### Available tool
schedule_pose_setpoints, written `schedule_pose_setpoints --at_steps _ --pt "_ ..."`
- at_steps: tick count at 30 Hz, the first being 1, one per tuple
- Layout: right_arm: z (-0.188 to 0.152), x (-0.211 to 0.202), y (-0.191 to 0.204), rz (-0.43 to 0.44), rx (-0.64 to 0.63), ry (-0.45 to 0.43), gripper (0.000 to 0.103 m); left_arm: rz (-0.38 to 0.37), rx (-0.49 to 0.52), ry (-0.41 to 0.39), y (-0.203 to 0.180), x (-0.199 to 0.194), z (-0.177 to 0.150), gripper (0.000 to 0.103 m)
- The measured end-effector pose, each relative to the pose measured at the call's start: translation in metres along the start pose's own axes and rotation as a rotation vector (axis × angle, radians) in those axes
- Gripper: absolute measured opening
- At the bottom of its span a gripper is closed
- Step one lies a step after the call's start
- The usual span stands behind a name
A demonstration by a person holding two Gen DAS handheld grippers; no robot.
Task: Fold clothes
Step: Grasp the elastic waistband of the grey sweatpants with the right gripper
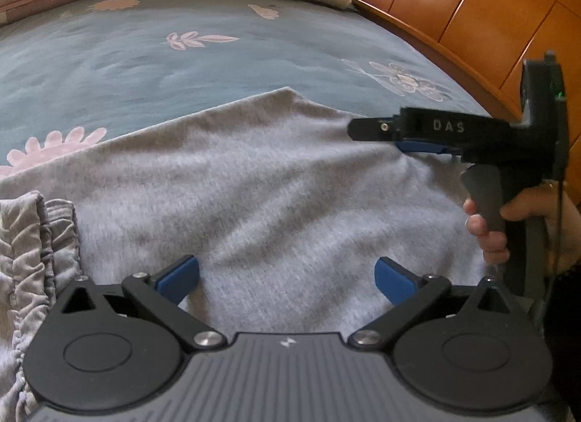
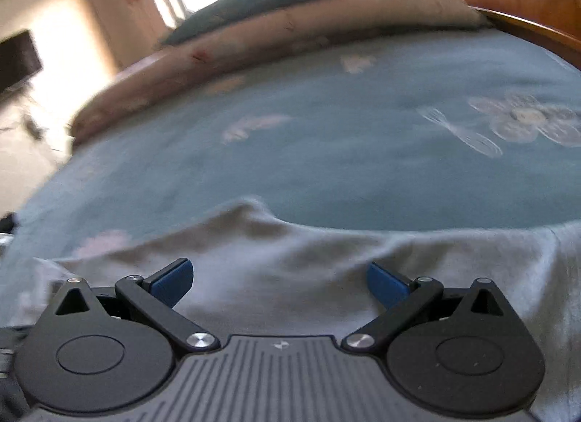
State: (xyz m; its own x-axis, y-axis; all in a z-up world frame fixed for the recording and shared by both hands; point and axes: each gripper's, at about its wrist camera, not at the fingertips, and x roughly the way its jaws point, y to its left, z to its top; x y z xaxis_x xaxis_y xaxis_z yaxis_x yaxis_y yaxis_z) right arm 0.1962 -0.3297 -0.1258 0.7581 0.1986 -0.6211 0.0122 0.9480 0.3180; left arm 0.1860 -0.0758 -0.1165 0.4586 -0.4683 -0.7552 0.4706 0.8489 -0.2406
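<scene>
**Grey garment spread on the bed, both tongs wide**

From left to right, we see a gathered waistband (image 1: 32,240), then the soft knit grey garment (image 1: 254,186) lying on the blue floral bedspread (image 1: 145,59). Our left gripper (image 1: 287,276) hovers over it, jaws wide and empty. The right gripper (image 2: 279,280) is likewise wide, holding nothing. We judge a clean fold needs each pinch taken at an edge, with wrinkles smoothed first. A wooden headboard (image 1: 472,22) curves at right.

Grey garment (image 1: 254,182); teal bedspread (image 1: 163,59), pink flower print; orange-brown wooden headboard (image 1: 472,4); blue gripper pads (image 1: 179,278).
</scene>
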Motion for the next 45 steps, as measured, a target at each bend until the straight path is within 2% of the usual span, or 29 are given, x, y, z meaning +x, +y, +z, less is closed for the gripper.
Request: schedule_pose_setpoints --at_steps 5,10,14,18,21,26,28,33,36,39,45 --pt "-0.004 -0.028 -0.005 -0.068 0.017 -0.033 0.103 0.011 0.020 -0.010 -0.002 0.001 -0.002 0.102" --pt "-0.020 -0.074 -0.011 -0.023 0.098 -0.086 0.103 0.034 0.054 -0.019 -0.007 0.002 -0.006 0.102" --pt "-0.042 -0.112 -0.022 -0.024 0.204 -0.130 0.103 0.041 0.056 -0.018 -0.008 0.002 -0.006 0.102" --pt "-0.057 -0.151 -0.042 -0.018 0.278 -0.172 0.103 0.040 0.063 -0.012 -0.008 0.002 -0.005 0.102" --pt "-0.060 -0.178 -0.062 -0.051 0.321 -0.214 0.103 0.034 0.066 -0.005 -0.008 0.002 -0.004 0.102" --pt "-0.069 -0.204 -0.112 -0.078 0.498 -0.267 0.103 0.013 0.026 -0.002 -0.003 0.001 -0.002 0.102" --pt "-0.076 -0.202 -0.134 -0.073 0.587 -0.250 0.103 0.014 0.015 0.000 -0.003 0.001 -0.001 0.102" --pt "-0.103 -0.189 -0.178 0.001 0.809 -0.180 0.103 0.046 0.038 0.011 -0.009 0.004 0.000 0.102" --pt "-0.116 -0.180 -0.191 0.074 0.896 -0.174 0.103 0.060 0.040 0.016 -0.011 0.005 0.000 0.102" --pt "-0.121 -0.167 -0.196 0.134 0.913 -0.189 0.103 0.065 0.027 0.020 -0.010 0.005 0.002 0.102" --pt "-0.096 -0.145 -0.203 0.141 0.878 -0.169 0.103 0.068 0.018 0.027 -0.010 0.006 0.003 0.102"
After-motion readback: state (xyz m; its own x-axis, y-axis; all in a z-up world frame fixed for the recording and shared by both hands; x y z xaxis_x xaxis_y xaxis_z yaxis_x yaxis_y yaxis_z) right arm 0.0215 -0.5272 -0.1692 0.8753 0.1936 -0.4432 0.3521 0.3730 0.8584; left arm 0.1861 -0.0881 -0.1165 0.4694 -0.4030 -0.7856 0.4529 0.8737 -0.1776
